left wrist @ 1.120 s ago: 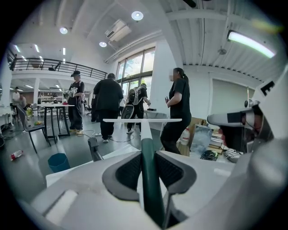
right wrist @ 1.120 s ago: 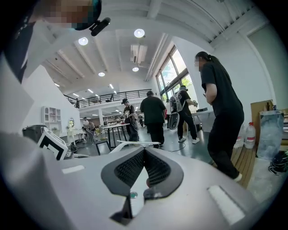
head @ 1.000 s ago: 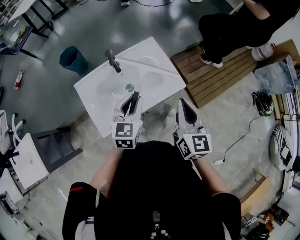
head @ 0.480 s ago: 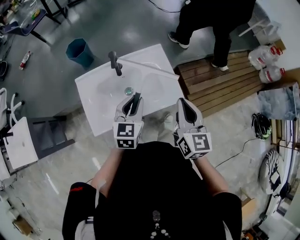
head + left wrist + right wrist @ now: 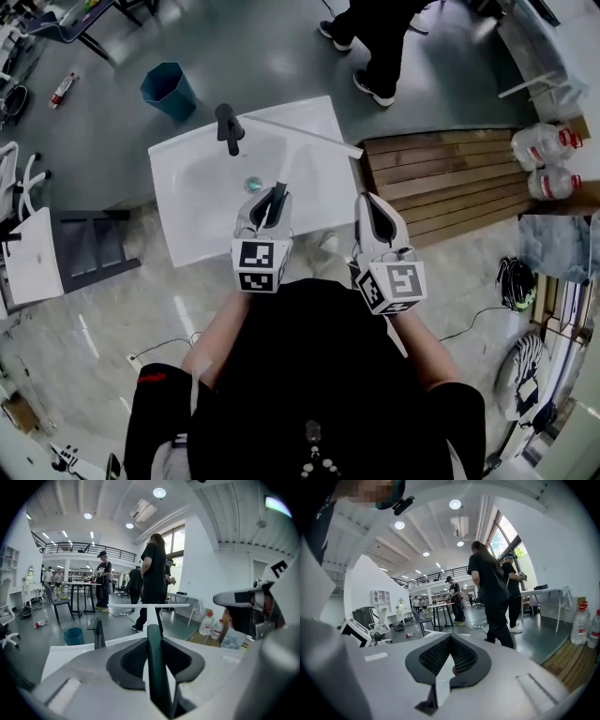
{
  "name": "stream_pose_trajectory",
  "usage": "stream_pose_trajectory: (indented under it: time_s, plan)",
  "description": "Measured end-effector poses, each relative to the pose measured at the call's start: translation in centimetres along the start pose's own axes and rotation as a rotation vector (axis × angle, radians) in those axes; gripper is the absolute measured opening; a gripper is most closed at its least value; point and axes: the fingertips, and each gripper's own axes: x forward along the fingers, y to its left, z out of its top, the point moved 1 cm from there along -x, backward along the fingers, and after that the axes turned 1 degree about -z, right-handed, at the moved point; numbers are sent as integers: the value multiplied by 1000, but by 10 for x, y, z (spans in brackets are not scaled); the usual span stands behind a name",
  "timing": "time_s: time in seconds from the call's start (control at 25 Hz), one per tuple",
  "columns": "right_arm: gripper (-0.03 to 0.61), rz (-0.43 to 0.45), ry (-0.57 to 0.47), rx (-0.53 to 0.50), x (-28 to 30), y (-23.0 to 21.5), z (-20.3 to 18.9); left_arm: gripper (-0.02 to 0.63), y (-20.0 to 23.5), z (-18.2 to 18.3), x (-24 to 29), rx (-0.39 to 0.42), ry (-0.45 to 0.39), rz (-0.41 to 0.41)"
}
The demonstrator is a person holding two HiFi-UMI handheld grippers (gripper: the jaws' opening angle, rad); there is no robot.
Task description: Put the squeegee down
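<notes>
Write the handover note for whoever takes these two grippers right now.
Left gripper: fingers shut on the dark handle of the squeegee, with its white blade out ahead, in the air over the white sink.
Right gripper: fingers together, empty, beside the sink's near right edge.
Done: squeegee in hand, not yet set down.
Left: lower it onto a surface, probably the sink, then open the left fingers.

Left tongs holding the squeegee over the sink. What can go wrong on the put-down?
1. The squeegee has a long white blade that reaches past the right edge of the sink; laid down like that, it may tip off.
2. The faucet stands near the blade's left end; a swing might knock it.
</notes>
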Motion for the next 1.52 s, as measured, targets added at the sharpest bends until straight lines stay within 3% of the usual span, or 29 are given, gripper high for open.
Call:
stream_pose_trajectory:
  time_s: [0.76,1.2,1.52]
  plan:
    - [3,215,102,3,59,-70,-2,104,-16,-10,98,-171,51,236]
    - [3,241,162,7,78,-108,-8,104,-15,-34,150,-291,91,345]
    - [3,239,198,9,82,-135,-13,104,-20,-55,187,-335,133,403]
